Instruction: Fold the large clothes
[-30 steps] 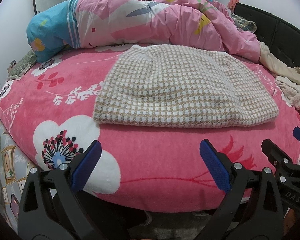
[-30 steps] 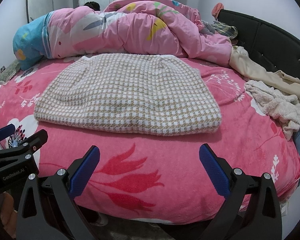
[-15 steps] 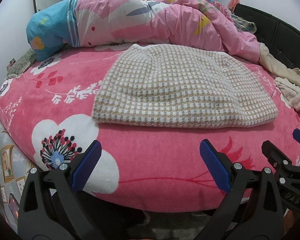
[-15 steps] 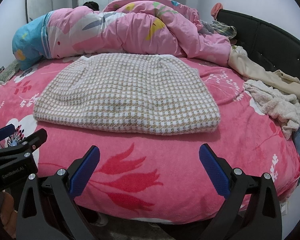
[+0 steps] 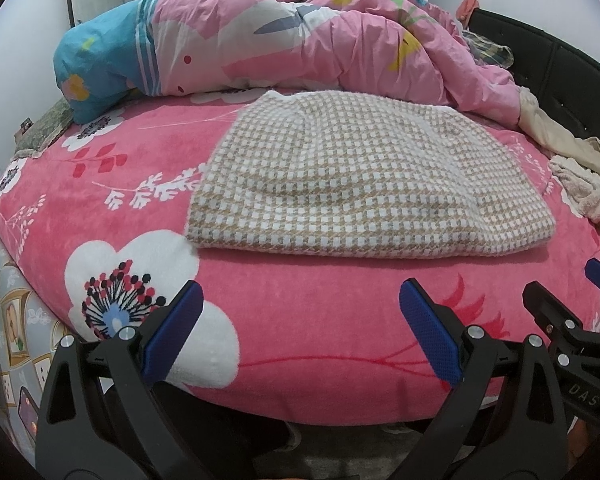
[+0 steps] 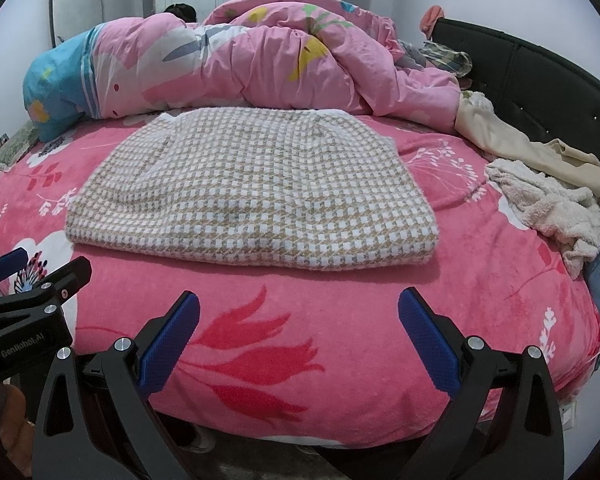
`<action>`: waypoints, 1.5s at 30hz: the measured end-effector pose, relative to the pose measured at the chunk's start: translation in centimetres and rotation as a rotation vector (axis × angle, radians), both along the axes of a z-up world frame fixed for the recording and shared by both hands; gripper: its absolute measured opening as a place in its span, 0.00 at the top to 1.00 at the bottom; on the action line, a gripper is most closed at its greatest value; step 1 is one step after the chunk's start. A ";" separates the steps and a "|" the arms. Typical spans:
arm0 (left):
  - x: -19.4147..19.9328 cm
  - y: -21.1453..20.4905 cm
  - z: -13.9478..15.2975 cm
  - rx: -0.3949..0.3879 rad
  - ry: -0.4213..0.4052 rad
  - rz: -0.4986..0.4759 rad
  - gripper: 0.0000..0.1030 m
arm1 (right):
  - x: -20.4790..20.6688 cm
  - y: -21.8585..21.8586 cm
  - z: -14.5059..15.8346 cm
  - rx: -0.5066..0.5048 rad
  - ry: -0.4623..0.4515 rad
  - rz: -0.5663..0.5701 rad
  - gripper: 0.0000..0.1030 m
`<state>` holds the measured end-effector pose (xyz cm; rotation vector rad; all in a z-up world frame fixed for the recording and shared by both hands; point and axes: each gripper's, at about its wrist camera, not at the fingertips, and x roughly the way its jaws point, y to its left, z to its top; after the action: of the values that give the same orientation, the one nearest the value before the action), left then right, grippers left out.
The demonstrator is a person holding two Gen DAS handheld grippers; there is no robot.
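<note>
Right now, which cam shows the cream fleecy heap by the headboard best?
Right wrist view: the cream fleecy heap shows whole beside the beige garment. In the left wrist view it sits cropped at the right edge.

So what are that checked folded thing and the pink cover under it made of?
The checked garment looks like thick woven or knitted wool-type cloth: fuzzy edges, beige-and-white houndstooth. The pink bed cover looks like plush fleece: matte, short velvety nap. Both are guesses from texture alone.
</note>
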<state>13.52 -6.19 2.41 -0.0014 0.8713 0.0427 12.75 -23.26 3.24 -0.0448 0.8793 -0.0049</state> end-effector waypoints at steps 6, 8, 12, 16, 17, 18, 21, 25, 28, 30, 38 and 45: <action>0.0 0.2 0.0 -0.002 0.000 0.002 0.08 | 0.0 0.1 0.0 0.000 -0.001 0.000 0.06; 0.0 0.2 0.1 -0.001 0.000 0.002 0.08 | 0.0 0.1 0.0 -0.001 -0.001 -0.001 0.06; 0.0 0.2 0.1 -0.001 -0.001 0.002 0.08 | 0.0 0.1 0.0 -0.001 -0.001 0.001 0.06; 0.0 0.4 0.1 -0.001 0.000 -0.001 0.08 | 0.1 0.1 0.1 -0.003 -0.003 0.011 0.06; 0.0 0.4 0.1 -0.001 0.000 -0.001 0.08 | 0.1 0.1 0.1 -0.004 -0.004 0.012 0.06; 0.0 0.4 0.1 -0.001 -0.001 -0.001 0.08 | 0.1 0.2 0.1 -0.005 -0.004 0.015 0.06; 0.0 0.4 0.1 0.000 -0.002 -0.002 0.08 | 0.1 0.3 0.1 -0.005 -0.004 0.014 0.06; 0.1 0.5 0.2 -0.001 -0.003 0.001 0.08 | 0.1 0.5 0.2 -0.006 -0.007 0.019 0.06; 0.1 0.6 0.2 -0.001 -0.002 -0.002 0.08 | 0.3 0.5 0.3 -0.006 -0.008 0.024 0.06; 0.1 0.6 0.2 -0.002 -0.003 -0.002 0.08 | 0.2 0.5 0.3 -0.007 -0.008 0.023 0.06; 0.1 0.6 0.1 -0.002 -0.001 -0.003 0.08 | 0.2 0.6 0.3 -0.006 -0.007 0.021 0.06; 0.1 0.6 0.1 -0.001 -0.003 -0.002 0.08 | 0.2 0.5 0.3 -0.006 -0.007 0.021 0.06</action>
<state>13.57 -5.60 2.51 -0.0011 0.8687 0.0401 12.94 -22.71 3.51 -0.0599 0.8716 0.0118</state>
